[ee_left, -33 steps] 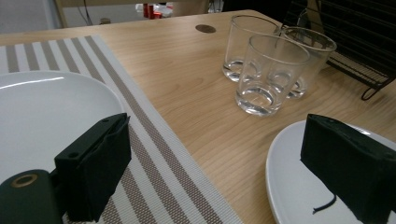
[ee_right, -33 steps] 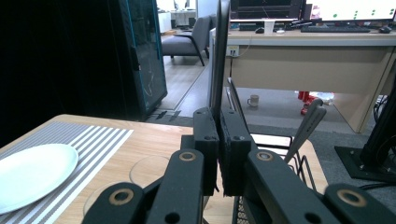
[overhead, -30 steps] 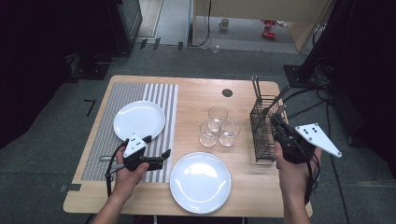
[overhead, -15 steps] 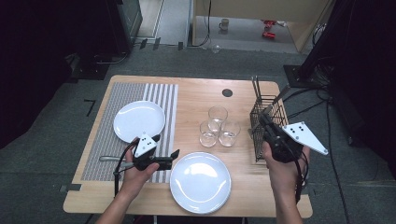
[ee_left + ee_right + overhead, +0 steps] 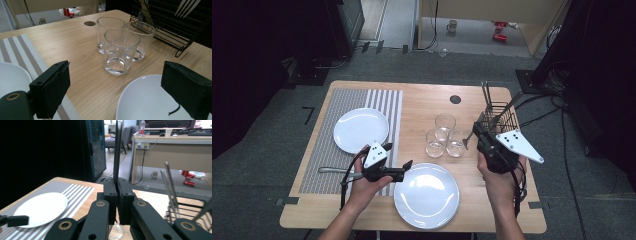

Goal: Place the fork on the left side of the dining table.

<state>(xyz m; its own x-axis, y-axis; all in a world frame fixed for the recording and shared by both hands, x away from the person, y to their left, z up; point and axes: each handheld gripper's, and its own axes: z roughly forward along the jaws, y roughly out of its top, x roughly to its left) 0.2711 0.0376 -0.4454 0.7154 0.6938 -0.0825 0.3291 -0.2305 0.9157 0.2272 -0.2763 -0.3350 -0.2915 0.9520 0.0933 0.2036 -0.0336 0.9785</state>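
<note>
Table (image 5: 422, 102) under me is pale wood, smooth with a soft satin grain. The striped placemat (image 5: 384, 102) looks woven, kind of coarse and matt. Both white plates, the near one (image 5: 426, 195) and the far one (image 5: 361, 130), look like glazed ceramic with a mild shine. The three tumblers (image 5: 121, 51) are clear glass, glossy, thick bases. The cutlery rack (image 5: 172, 30) is thin black wire, looks coated and slightly shiny. My left gripper (image 5: 120, 91) has matt black pads with a rubbery or foamy texture, and my right gripper (image 5: 117, 195) is matt black plastic with brass-looking rivets, clamped on a thin dark utensil handle (image 5: 116, 150) with a dull finish.
</note>
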